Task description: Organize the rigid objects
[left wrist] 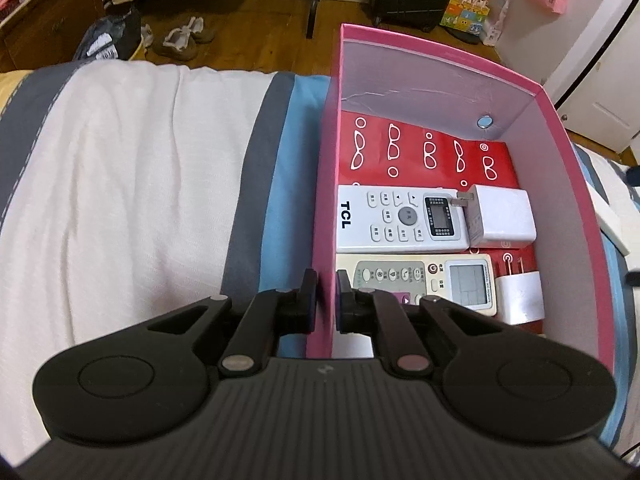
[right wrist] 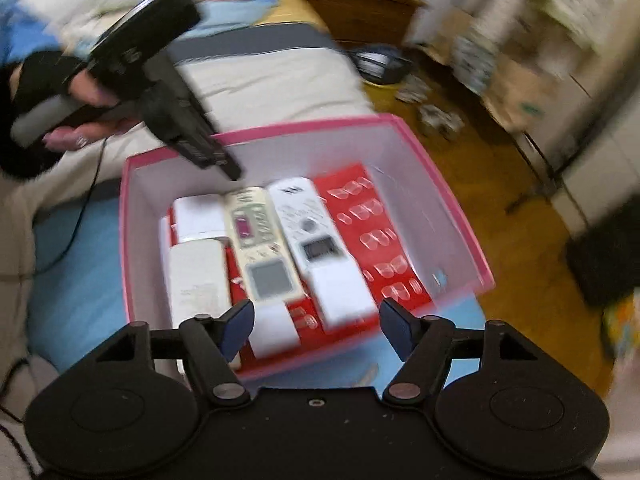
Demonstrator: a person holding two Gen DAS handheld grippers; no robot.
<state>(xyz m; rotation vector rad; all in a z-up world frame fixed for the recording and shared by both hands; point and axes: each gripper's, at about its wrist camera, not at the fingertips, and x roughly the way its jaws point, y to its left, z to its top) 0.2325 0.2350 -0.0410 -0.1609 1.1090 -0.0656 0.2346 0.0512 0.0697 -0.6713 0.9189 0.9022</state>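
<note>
The pink box [left wrist: 568, 184] is set on the bed [left wrist: 120, 168], and its near wall is pinched between the narrowly closed fingers of the left gripper [left wrist: 326, 300]. Inside, on a red sheet [left wrist: 424, 152], a white TCL remote [left wrist: 400, 218] and a cream remote [left wrist: 416, 280] are laid side by side, each with a white charger [left wrist: 500, 216] at its end. The right gripper [right wrist: 316, 324] is held wide and empty above the box's near edge; that view is blurred.
</note>
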